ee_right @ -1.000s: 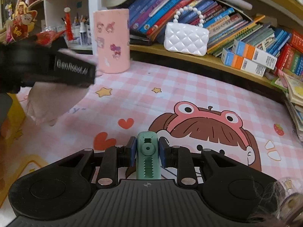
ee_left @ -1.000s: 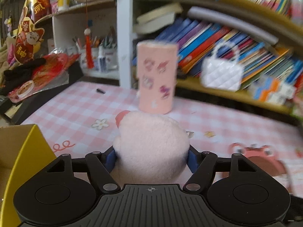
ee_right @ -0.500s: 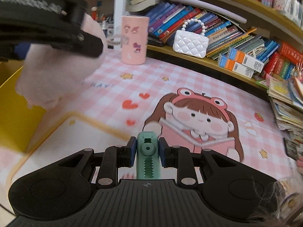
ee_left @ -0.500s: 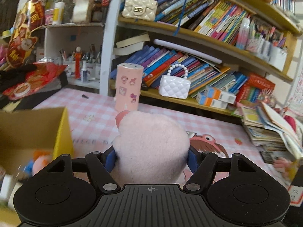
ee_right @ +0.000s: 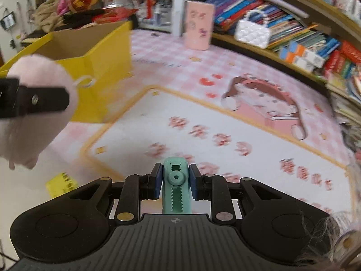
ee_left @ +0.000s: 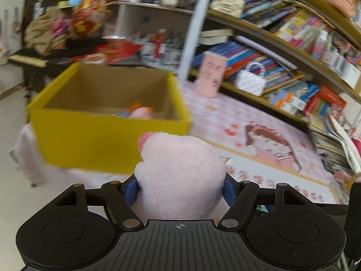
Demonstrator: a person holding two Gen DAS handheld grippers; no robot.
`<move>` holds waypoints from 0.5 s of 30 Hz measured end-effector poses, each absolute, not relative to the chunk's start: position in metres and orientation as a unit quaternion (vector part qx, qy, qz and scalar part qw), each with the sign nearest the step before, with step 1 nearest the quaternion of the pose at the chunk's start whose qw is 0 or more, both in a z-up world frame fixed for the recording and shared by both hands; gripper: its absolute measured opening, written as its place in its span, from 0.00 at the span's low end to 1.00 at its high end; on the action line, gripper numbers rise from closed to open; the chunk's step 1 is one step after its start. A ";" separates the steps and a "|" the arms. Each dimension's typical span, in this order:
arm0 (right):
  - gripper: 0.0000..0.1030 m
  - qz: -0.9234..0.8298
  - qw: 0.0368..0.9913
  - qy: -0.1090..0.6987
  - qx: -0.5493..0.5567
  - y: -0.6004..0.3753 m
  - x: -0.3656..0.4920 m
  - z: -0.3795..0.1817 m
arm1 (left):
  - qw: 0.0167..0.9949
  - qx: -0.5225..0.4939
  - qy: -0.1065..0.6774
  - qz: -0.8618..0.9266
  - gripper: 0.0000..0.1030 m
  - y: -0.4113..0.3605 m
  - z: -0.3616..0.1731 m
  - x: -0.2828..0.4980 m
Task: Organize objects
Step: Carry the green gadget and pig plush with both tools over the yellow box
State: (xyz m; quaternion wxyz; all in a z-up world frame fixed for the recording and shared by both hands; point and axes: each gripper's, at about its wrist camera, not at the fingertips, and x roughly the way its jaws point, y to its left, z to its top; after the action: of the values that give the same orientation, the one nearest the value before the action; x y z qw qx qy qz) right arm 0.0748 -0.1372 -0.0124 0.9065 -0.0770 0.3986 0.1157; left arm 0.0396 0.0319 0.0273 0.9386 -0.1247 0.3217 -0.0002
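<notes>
My left gripper (ee_left: 180,187) is shut on a pale pink plush toy (ee_left: 180,176), whose body bulges out between the blue pads. Ahead of it, up and to the left, stands an open yellow cardboard box (ee_left: 108,131) with a few small toys lying inside. In the right wrist view the same plush toy (ee_right: 33,113) hangs at the left edge, in front of the yellow box (ee_right: 99,72). My right gripper (ee_right: 175,181) is shut on a teal toothed clip (ee_right: 176,187), held above the pink play mat (ee_right: 225,124).
A pink printed canister (ee_right: 198,29) and a white quilted handbag (ee_right: 252,33) stand at the mat's far edge by bookshelves (ee_left: 282,45) full of books. Stacked magazines (ee_left: 338,140) lie at the right. Red bags and cloth pile up behind the box.
Both grippers have drawn back and swung left with their loads. The canister and shelves look smaller, and the yellow box has come fully into the left wrist view.
</notes>
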 end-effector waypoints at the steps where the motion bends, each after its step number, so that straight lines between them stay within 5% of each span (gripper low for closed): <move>1: 0.22 0.125 0.904 0.403 -0.075 -0.131 0.071 -0.013 | 0.938 -0.126 0.323 0.008 0.70 0.038 0.027 0.033; 15: 0.22 0.226 0.887 0.389 -0.101 -0.038 0.020 -0.009 | 0.934 -0.150 0.314 0.086 0.70 0.114 0.025 -0.034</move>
State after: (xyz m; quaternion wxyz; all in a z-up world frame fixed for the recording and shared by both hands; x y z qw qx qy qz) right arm 0.0201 -0.0375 -0.0085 0.8872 -0.1013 0.3894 0.2258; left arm -0.0344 0.1137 0.0253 0.9335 -0.1495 0.3145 0.0856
